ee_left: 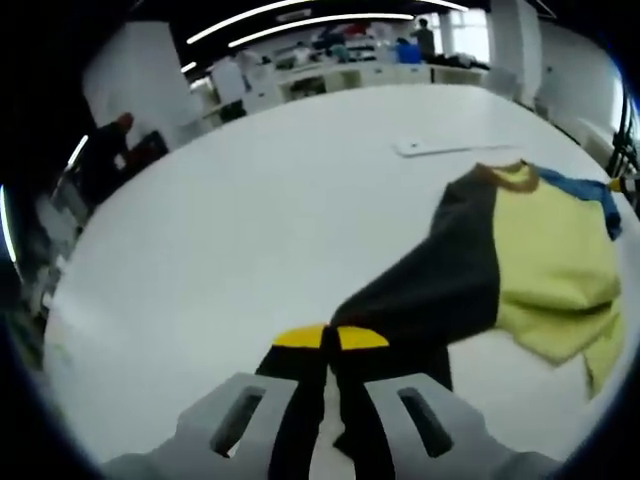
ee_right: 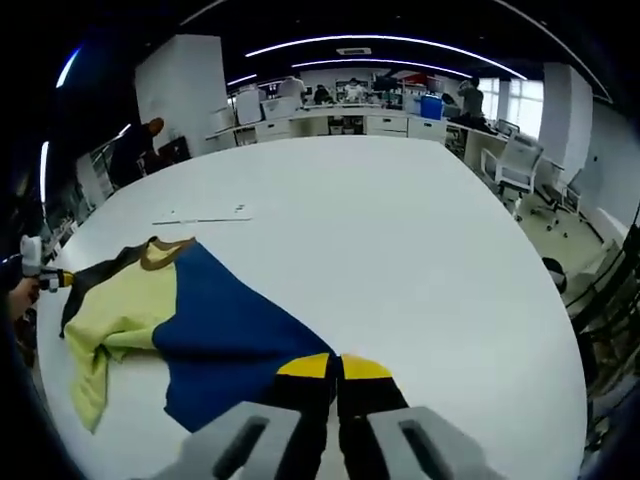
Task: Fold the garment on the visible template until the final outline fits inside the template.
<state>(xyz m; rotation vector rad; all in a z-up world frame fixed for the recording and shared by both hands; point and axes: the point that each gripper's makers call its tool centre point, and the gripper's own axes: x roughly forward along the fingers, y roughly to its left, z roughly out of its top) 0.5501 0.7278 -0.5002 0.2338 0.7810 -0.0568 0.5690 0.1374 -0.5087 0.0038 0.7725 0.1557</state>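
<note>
A garment in dark grey, pale yellow and blue [ee_left: 540, 250] lies partly spread on the white table [ee_left: 250, 230], its collar toward the far side. My left gripper [ee_left: 330, 338] is shut on the dark grey edge, which is drawn out toward the camera. In the right gripper view the same garment [ee_right: 230, 330] lies at the lower left. There my right gripper [ee_right: 336, 366] is shut on the blue edge. The left gripper [ee_right: 55, 279] appears at the far left of that view, a hand behind it. A thin pale strip marking [ee_right: 200, 218] lies on the table beyond the collar.
The table [ee_right: 400, 230] is broad and white, with its rounded edge on the right side of the right gripper view. Office chairs [ee_right: 515, 160] stand past that edge. Desks and several people [ee_left: 110, 145] are in the background.
</note>
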